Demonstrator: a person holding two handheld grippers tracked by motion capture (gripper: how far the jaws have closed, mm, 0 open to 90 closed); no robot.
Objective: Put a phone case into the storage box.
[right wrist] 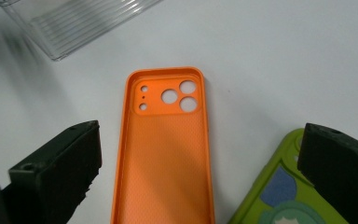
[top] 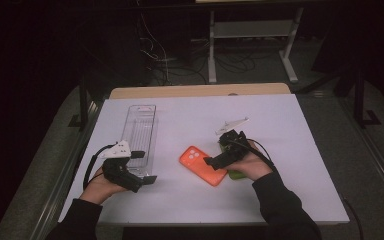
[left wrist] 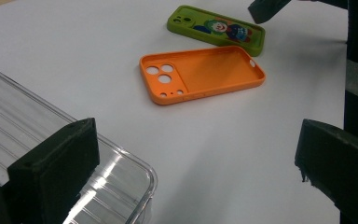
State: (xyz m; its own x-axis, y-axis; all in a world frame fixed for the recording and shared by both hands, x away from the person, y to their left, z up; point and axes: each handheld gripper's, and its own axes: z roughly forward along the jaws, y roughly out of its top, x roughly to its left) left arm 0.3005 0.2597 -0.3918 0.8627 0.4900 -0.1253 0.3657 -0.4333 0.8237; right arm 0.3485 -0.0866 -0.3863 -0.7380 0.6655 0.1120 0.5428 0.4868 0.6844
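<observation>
right gripper hovering over orange phone case, jaws gaping wide, gripping nothing. case lying hollow side up on white table, green phone case just beside. left gripper spreading wide by clear tray.

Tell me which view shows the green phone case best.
The left gripper view: the green phone case lies whole beyond the orange case, its cartoon print clear. The right gripper view catches one corner beside the right tool's jaw. In the high view a sliver peeks from under the right hand.
</observation>
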